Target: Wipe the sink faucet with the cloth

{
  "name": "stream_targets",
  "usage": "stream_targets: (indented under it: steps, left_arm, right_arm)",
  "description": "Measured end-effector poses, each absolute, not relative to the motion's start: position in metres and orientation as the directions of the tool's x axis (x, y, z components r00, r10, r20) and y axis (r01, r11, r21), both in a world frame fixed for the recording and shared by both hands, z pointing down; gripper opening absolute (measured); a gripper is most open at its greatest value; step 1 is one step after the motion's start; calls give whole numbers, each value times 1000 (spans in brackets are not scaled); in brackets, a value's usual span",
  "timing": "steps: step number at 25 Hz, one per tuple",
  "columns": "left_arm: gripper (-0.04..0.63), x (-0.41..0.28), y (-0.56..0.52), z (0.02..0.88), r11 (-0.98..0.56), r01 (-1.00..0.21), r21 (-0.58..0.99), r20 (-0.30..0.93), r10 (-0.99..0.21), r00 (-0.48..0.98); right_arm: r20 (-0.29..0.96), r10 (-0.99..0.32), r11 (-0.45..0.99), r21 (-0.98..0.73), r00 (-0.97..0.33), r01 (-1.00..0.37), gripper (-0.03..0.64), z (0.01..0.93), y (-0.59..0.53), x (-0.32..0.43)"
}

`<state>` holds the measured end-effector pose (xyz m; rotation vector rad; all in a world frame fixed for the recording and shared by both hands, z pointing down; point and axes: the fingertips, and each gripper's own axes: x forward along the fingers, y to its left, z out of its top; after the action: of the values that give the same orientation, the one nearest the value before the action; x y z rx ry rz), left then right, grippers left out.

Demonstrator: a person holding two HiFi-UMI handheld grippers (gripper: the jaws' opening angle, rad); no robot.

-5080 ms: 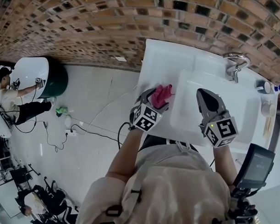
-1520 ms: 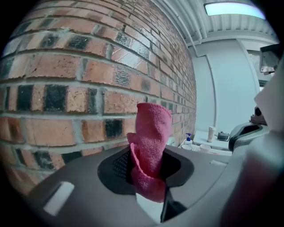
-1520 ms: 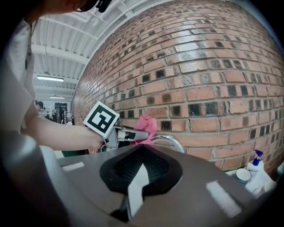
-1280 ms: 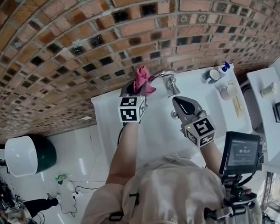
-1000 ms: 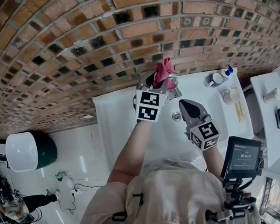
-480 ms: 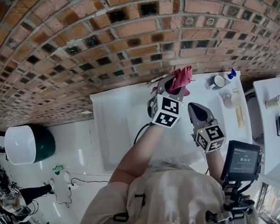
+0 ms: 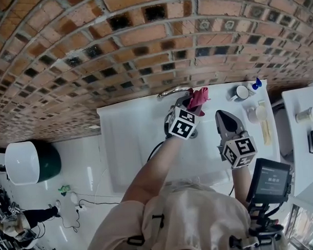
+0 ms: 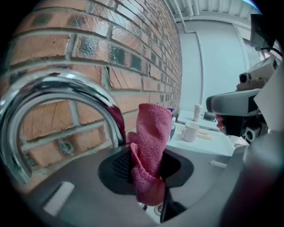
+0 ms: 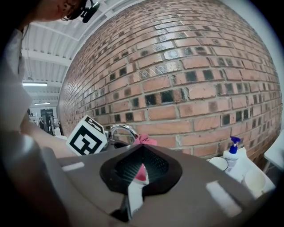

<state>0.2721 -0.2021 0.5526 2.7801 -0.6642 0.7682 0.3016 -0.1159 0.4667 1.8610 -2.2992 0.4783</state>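
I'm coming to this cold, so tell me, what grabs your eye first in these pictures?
The pink cloth, clamped in the left gripper, stands out close beside the curved chrome faucet at the back of the white sink. Behind them rises a red brick wall, and the right gripper hangs empty over the sink.

behind the faucet: the chrome faucet (image 7: 170, 90) arches right up against the brick wall (image 7: 117, 41), so it's pretty tight back there
left side: the white sink (image 7: 131, 138) is bare left of the faucet, easy way in
right of the faucet: left hand-held gripper (image 7: 192, 102) and its pink cloth (image 7: 199, 97) fill that spot, with the right hand-held gripper (image 7: 221, 115) near it
far right counter: mug (image 7: 241, 92), spray bottle (image 7: 256, 84) and cup (image 7: 258, 112) bunch up
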Motion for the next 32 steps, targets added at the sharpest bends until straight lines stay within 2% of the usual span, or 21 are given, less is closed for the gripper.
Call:
stream_targets:
  steps: [7, 9, 12, 14, 17, 21, 27, 32]
  left_arm:
    - [112, 273, -204, 464, -870, -492, 27, 319, -459, 829]
    - [112, 279, -207, 468, -879, -476, 0, 337, -448, 828]
    - [110, 284, -205, 505, -891, -453, -28, 430, -420, 799]
    - [110, 274, -208, 533, -864, -500, 56, 484, -414, 771]
    - [110, 256, -214, 559, -774, -576, 263, 516, -391, 762]
    - [110, 261, -206, 552, -801, -552, 232, 528, -373, 763]
    - [112, 256, -179, 480, -860, -481, 169, 375, -395, 839]
    - [112, 186, -161, 405, -849, -523, 78, 209, -499, 841]
  right_arm:
    - [322, -914, 205, -155, -246, -966, -11, 473, -131, 298]
    - [322, -913, 212, -152, -252, -965, -11, 474, -134, 297]
    - [322, -914, 207, -148, -246, -967, -11, 473, -135, 299]
    - [317, -918, 199, -148, -237, -969, -11, 469, -134, 302]
    - [306, -925, 183, -159, -224, -970, -11, 461, -131, 306]
    - [296, -930, 170, -173, -216, -970, -11, 456, -128, 311]
    - [286, -929, 193, -170, -236, -966, -11, 451, -131, 297]
    - [269, -922, 243, -157, -278, -957, -11, 435, -130, 260]
